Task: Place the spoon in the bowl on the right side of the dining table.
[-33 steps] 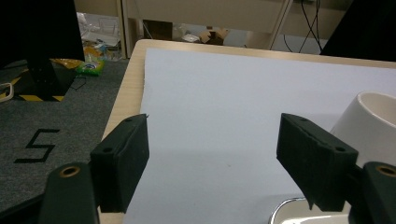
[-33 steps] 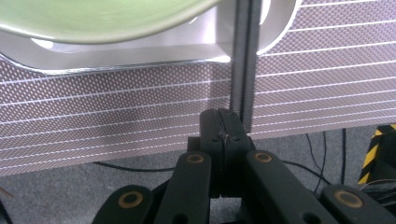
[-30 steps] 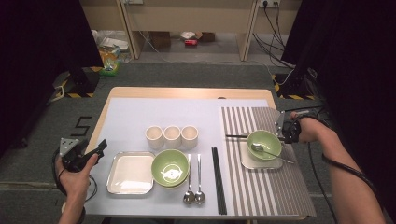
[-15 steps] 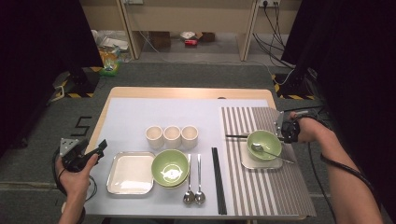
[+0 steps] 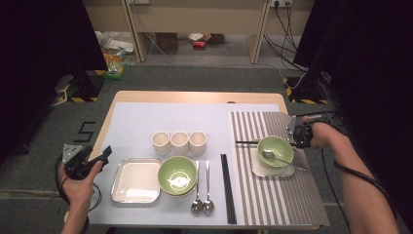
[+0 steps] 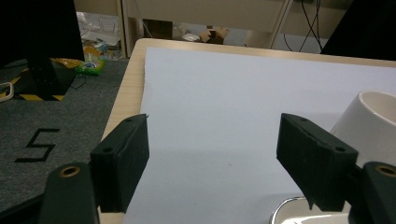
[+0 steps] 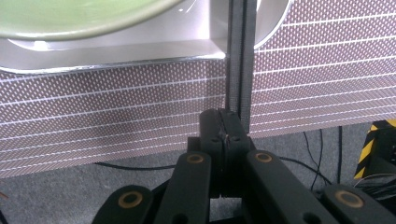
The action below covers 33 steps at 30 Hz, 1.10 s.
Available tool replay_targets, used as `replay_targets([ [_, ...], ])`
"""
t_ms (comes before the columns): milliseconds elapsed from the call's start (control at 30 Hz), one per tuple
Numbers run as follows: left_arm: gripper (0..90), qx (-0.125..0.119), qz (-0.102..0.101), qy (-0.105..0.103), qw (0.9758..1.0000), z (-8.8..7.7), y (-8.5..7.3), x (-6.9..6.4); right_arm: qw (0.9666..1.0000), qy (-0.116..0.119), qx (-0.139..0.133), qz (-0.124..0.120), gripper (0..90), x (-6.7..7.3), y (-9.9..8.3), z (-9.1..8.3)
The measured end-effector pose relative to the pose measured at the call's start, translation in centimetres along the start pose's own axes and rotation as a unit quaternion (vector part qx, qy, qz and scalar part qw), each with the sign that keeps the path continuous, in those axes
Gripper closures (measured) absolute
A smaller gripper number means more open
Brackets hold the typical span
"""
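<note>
Pinching 1 end of the black chopsticks [image 5: 246,142] [image 7: 240,56] in the right gripper [image 5: 293,136] [image 7: 225,119], jaws pressed together on them, near the right edge of the table [image 5: 195,96]. From there, running over the striped mat [image 5: 272,195] [image 7: 116,116] and across the far rim of the small plate [image 5: 258,168] [image 7: 116,49], past the green bowl [image 5: 281,145] [image 7: 70,14] with 1 spoon [image 5: 269,155] in it; tips out beyond the bowl, toward the table's middle.

Holding the left gripper [image 5: 106,152] [image 6: 215,158] just off the left edge, near the front left corner, in the left hand [image 5: 78,183]; jaws spread wide with nothing between them, aimed across the bare white cover.

At the middle, 3 white cups [image 5: 179,143] in a row. Nearer the front edge, a square white plate [image 5: 136,180], touching stacked green bowls [image 5: 178,174], then 2 spoons [image 5: 202,187] side by side, then a second chopstick pair [image 5: 228,187] just beside the mat's left edge.
</note>
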<state>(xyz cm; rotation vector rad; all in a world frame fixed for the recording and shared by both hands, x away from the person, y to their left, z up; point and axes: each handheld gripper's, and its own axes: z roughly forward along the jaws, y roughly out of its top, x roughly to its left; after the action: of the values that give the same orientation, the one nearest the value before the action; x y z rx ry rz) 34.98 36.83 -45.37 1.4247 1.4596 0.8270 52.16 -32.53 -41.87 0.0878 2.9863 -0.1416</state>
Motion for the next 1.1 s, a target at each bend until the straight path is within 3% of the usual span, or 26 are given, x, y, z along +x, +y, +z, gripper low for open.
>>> replay_targets([
  [1100, 24.7, -0.001, 0.000, 0.001, 1.0000, -0.1, 0.1, 0.1, 1.0000, -0.003, -0.008, 0.002, 90.0, -0.3, 0.2, -1.3],
])
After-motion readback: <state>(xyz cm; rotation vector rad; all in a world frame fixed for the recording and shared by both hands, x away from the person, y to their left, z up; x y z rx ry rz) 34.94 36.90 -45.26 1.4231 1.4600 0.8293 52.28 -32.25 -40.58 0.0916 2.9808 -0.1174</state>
